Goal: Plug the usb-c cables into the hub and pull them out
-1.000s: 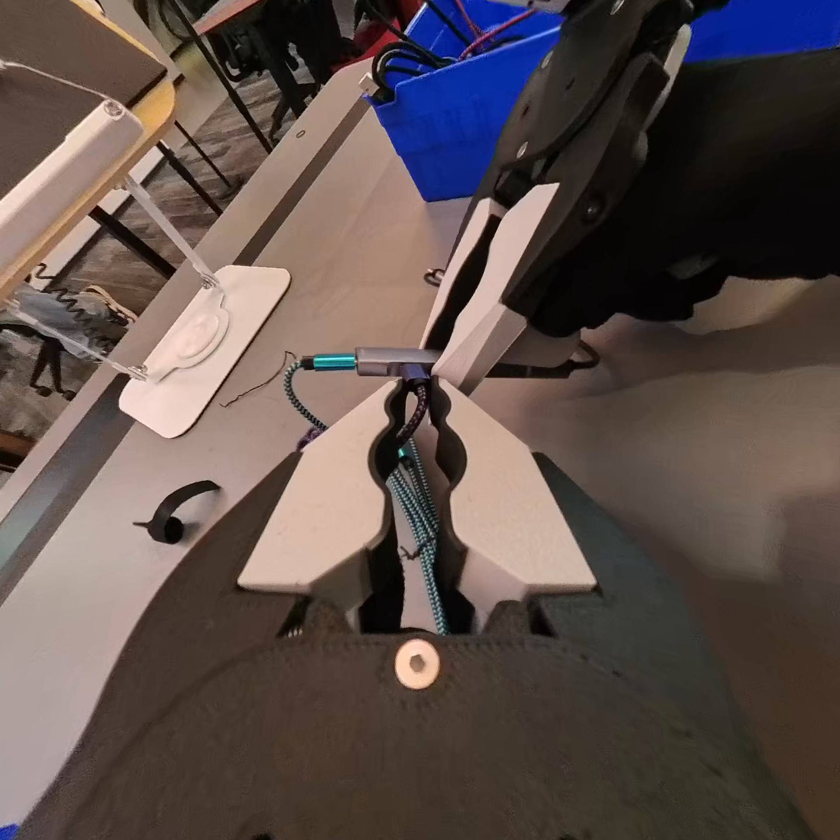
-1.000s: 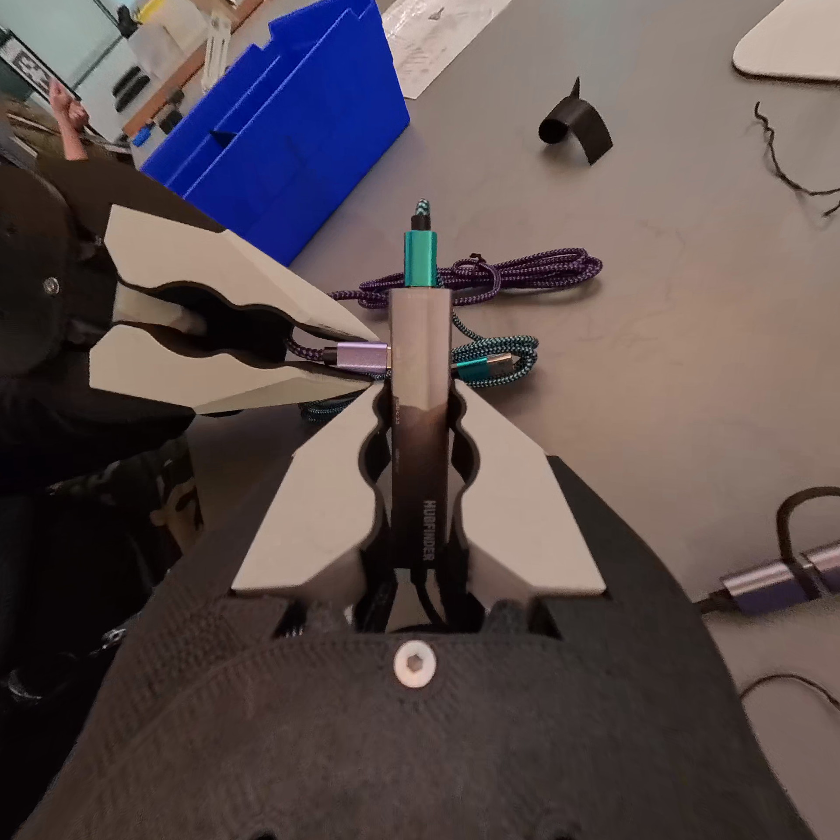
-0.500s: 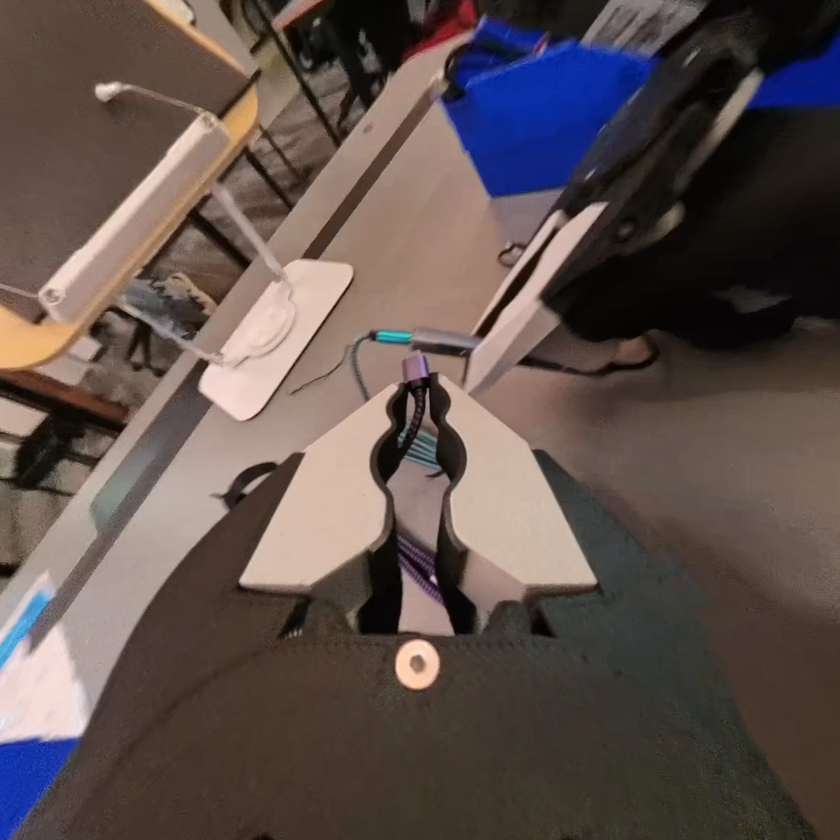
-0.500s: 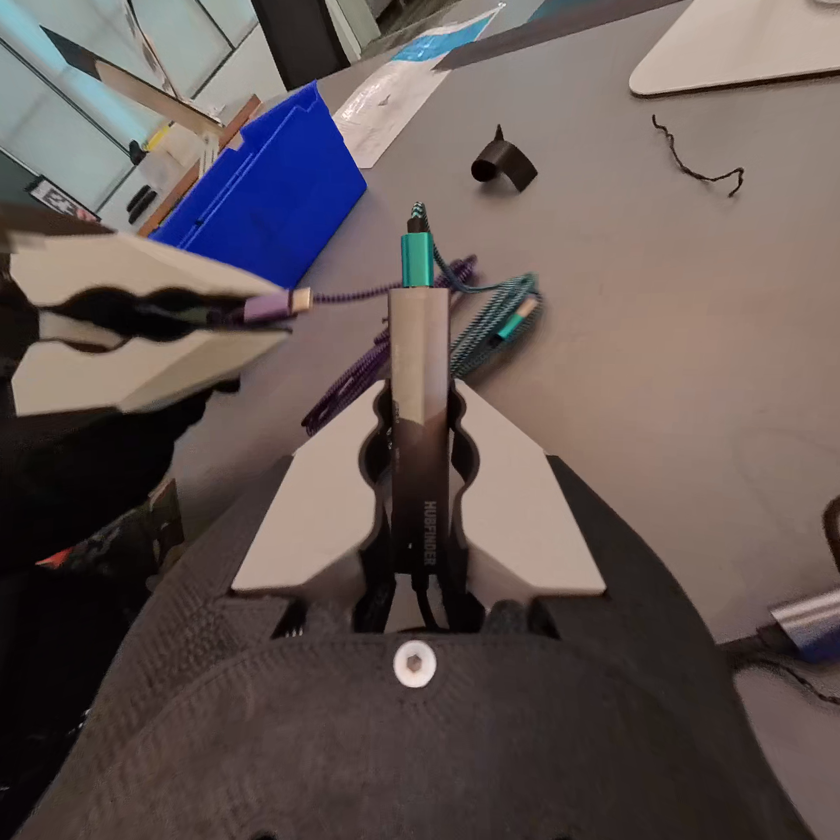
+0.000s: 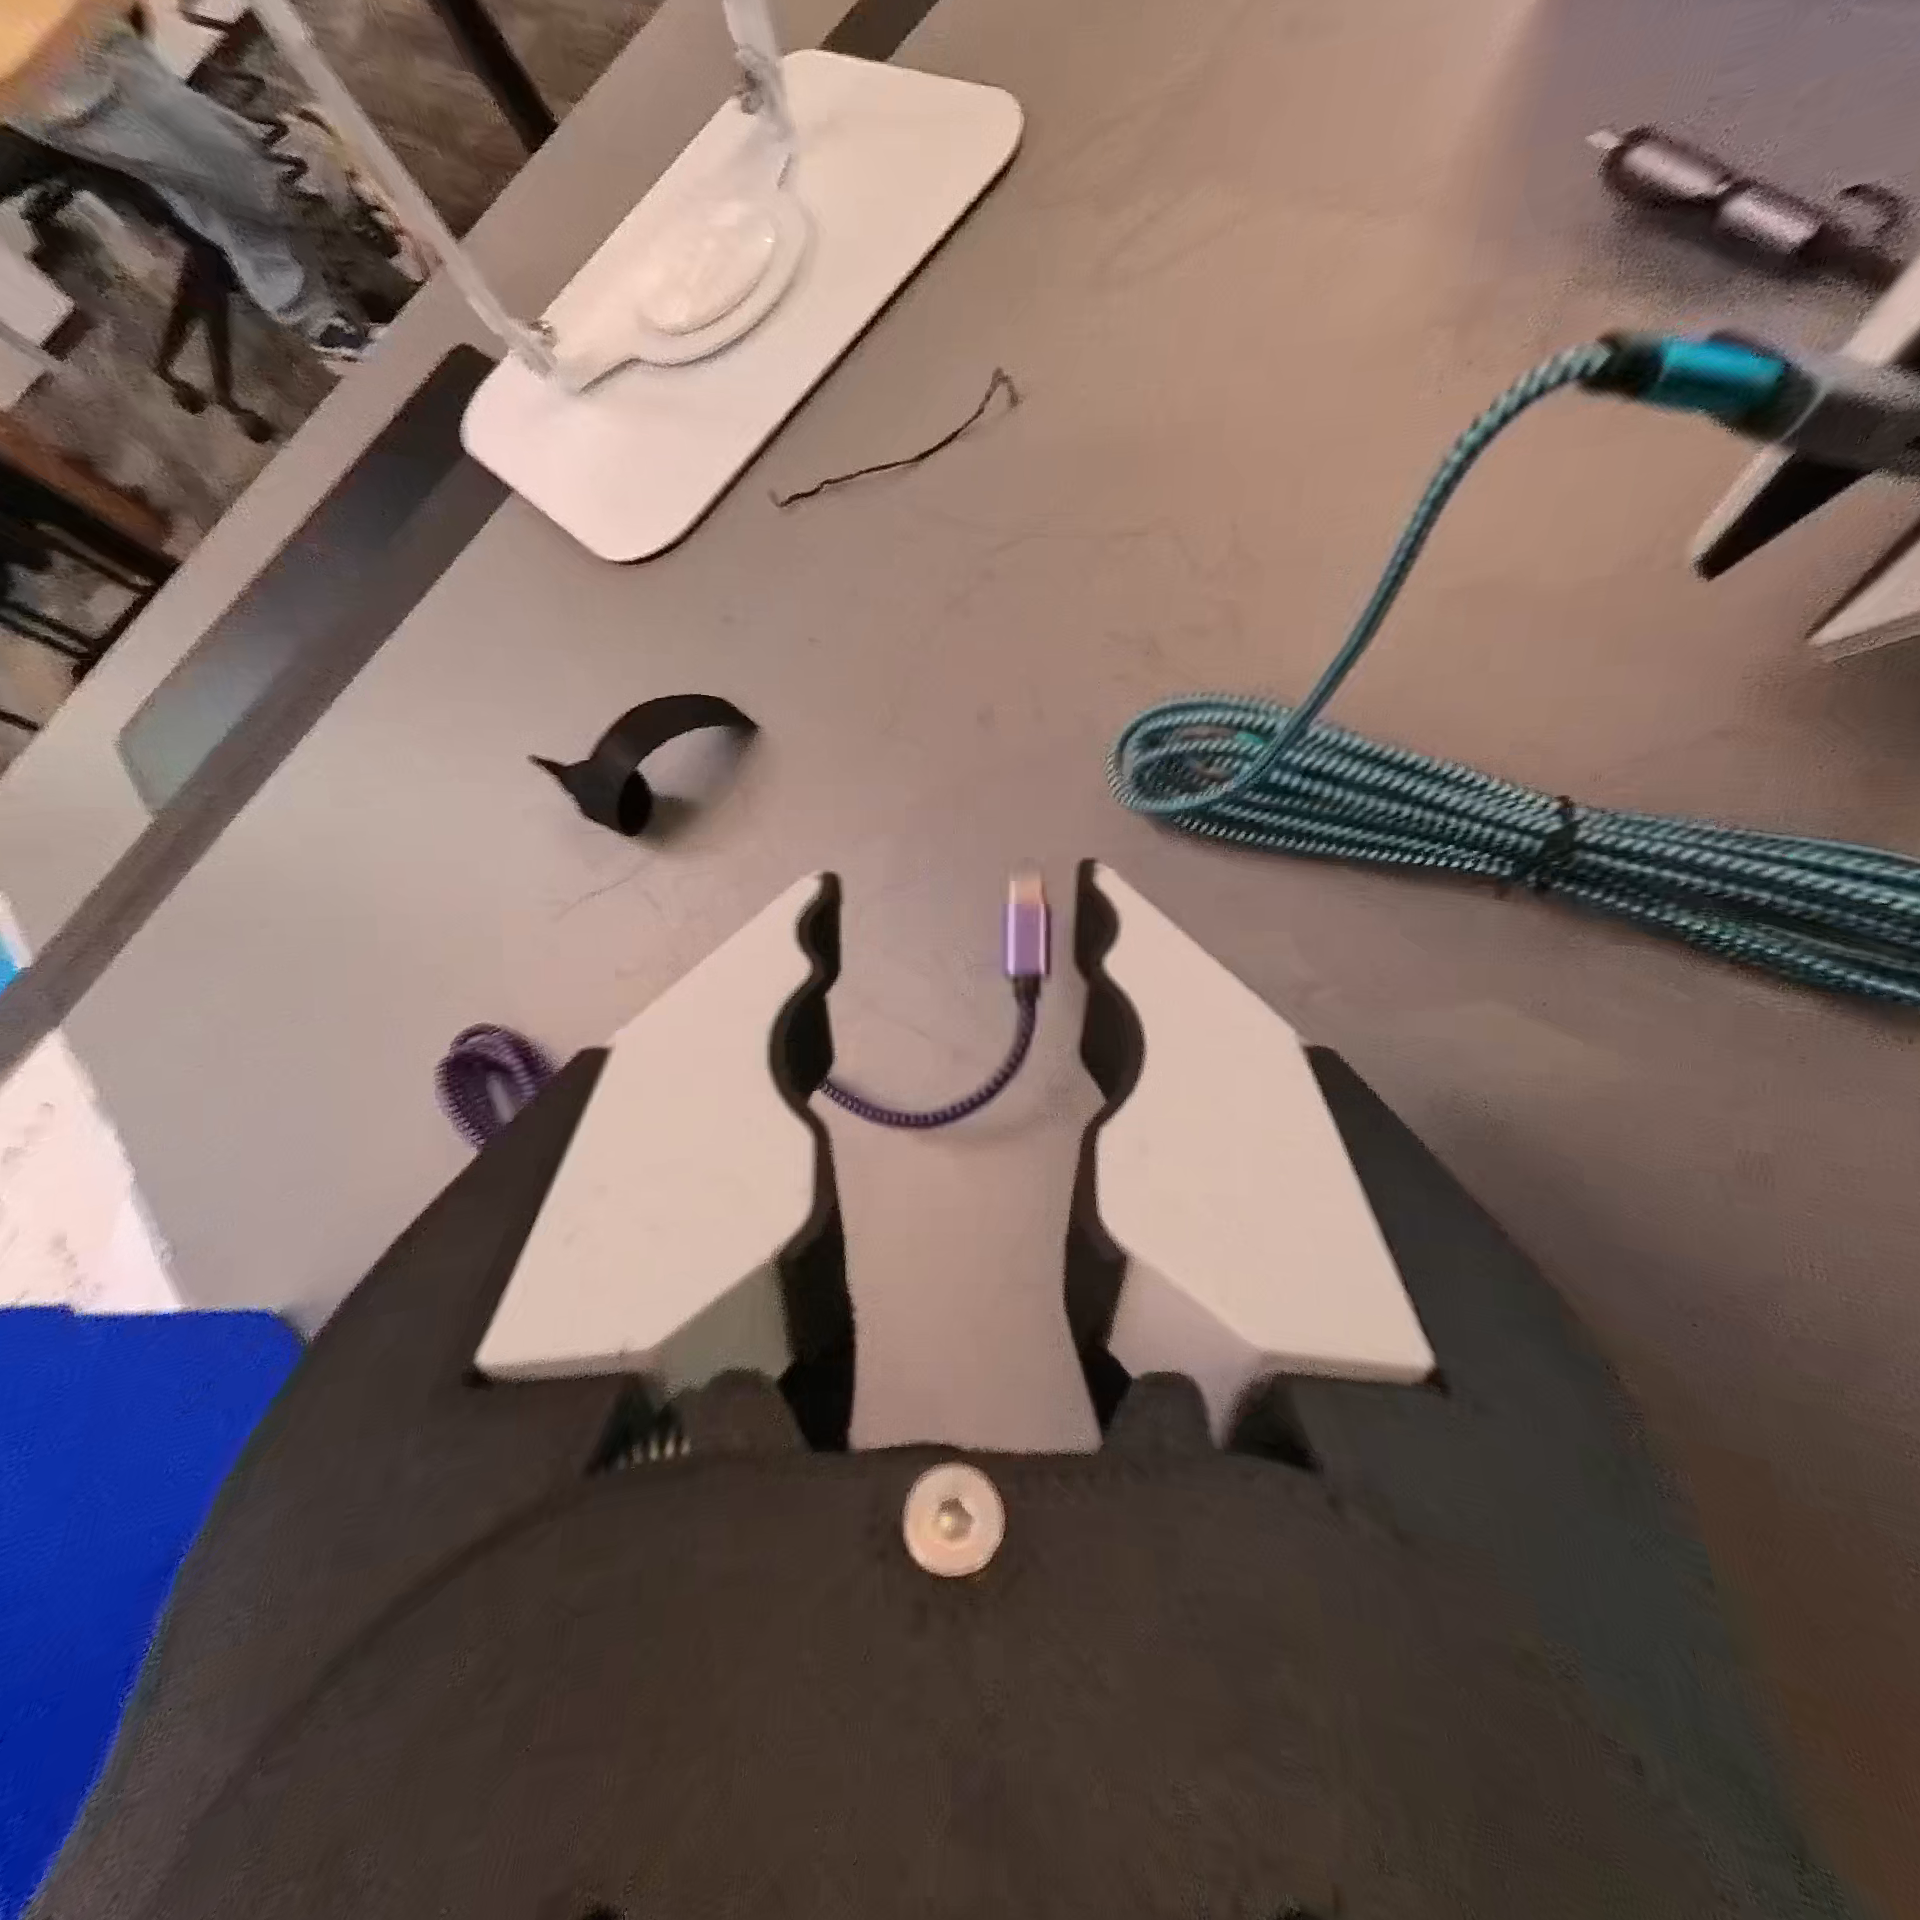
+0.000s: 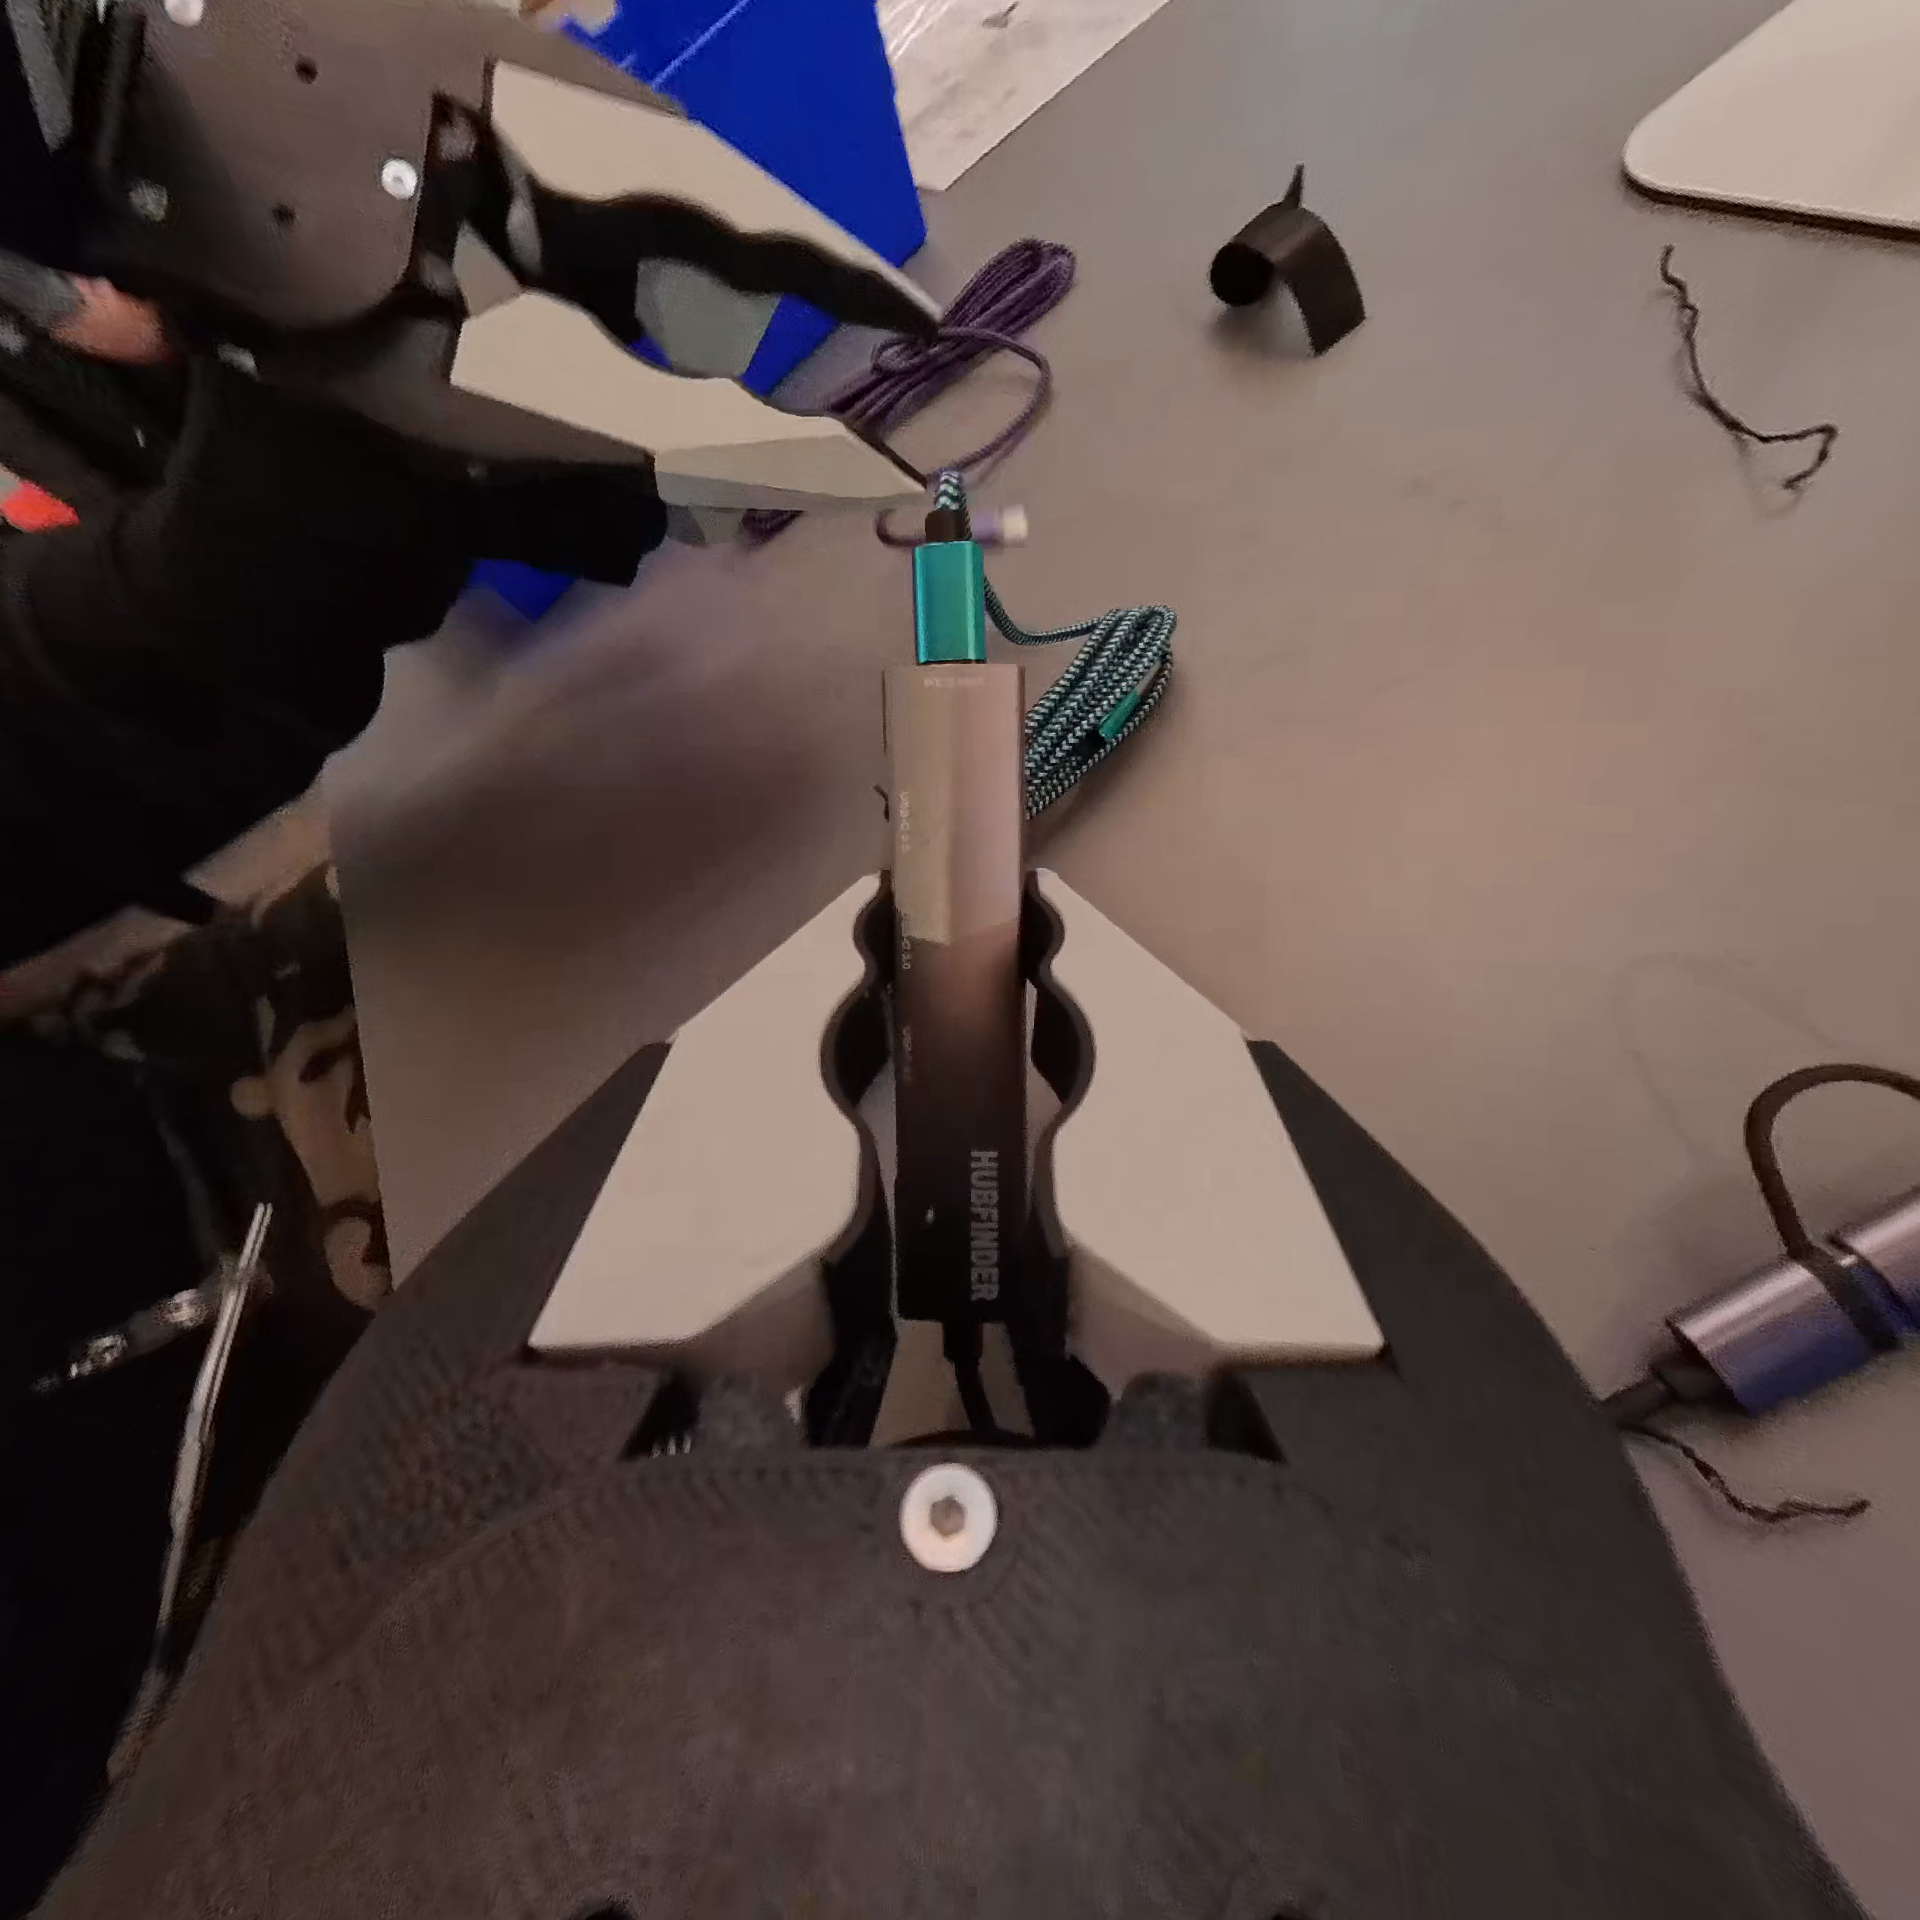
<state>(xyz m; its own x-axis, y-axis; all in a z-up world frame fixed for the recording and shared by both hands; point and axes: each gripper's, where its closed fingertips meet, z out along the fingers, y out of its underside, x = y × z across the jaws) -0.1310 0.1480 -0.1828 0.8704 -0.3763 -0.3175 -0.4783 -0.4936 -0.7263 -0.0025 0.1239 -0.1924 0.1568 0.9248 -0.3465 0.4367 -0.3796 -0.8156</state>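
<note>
L hand-held gripper (image 5: pixel 954 883) wide over purple plug (image 5: pixel 1029 927) on desk (image 5: pixel 1195 260); R hand-held gripper (image 6: pixel 954 883) clamps hub (image 6: pixel 956 831) w/ teal cable (image 6: pixel 948 613) inserted.

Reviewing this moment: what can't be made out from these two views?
- Hub side ports: right wrist view shows mainly its top face, so empty ports can't be counted.
- Hub's rear cable: hidden behind the right gripper body.
- Rest of the purple cable: left wrist view, covered by the left gripper.
- Second adapter: cut off by the right edge.
- Teal cable bundle: runs off the left wrist view's right edge.
</note>
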